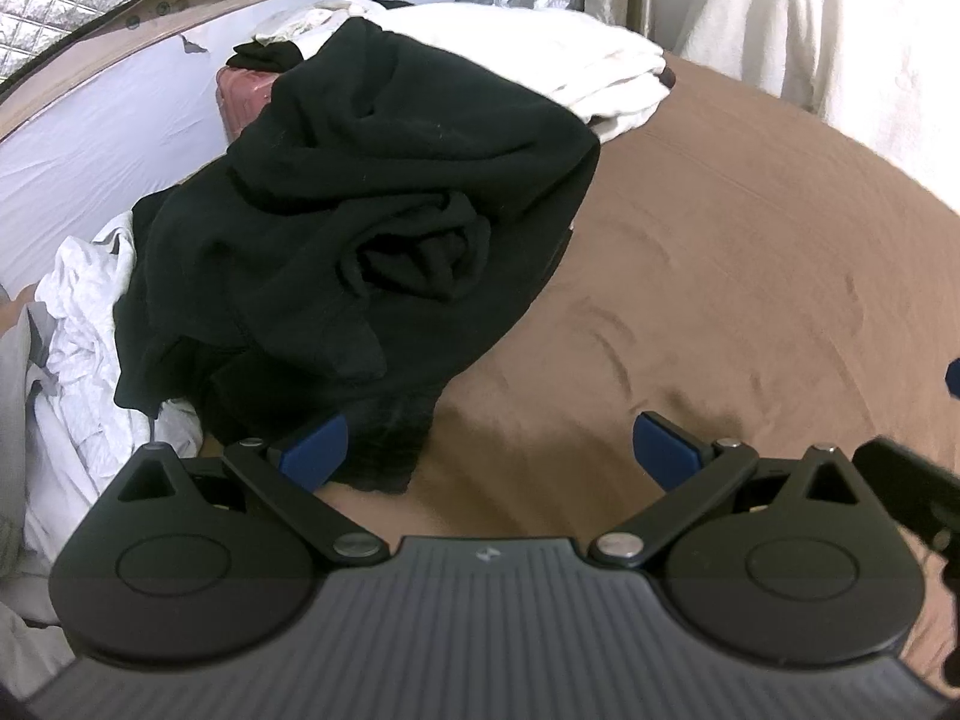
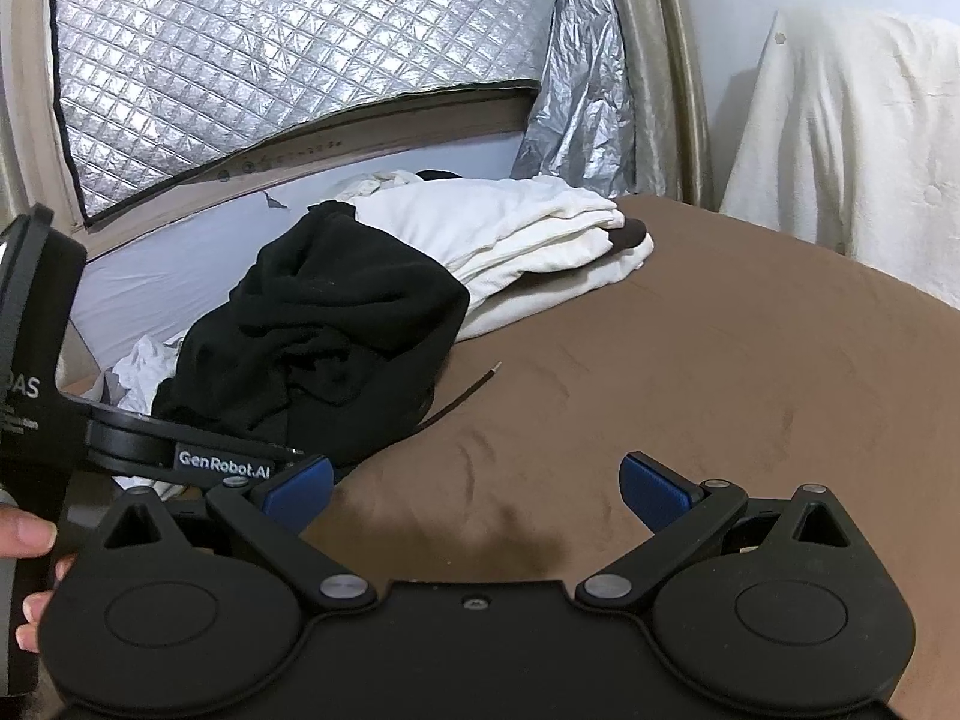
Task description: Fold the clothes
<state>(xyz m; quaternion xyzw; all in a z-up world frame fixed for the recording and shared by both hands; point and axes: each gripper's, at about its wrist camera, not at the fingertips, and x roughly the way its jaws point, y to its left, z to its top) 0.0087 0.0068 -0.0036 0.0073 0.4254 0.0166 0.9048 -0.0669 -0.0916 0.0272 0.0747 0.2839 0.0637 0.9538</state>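
Both tongs gape empty; black garment perhaps hides other clothes.

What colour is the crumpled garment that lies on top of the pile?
Black: the crumpled fleece-like garment is plain, no pattern. Left wrist view shows it best.

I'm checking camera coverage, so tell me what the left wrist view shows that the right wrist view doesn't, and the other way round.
Only the left wrist view shows the pink case behind the black garment. Only the right wrist view shows the thin brown stick on the brown bedcover and the person's fingers beside the left gripper's body. Both show the black garment, the folded white clothes, the crumpled white garment, and their own open gripper: left, right.
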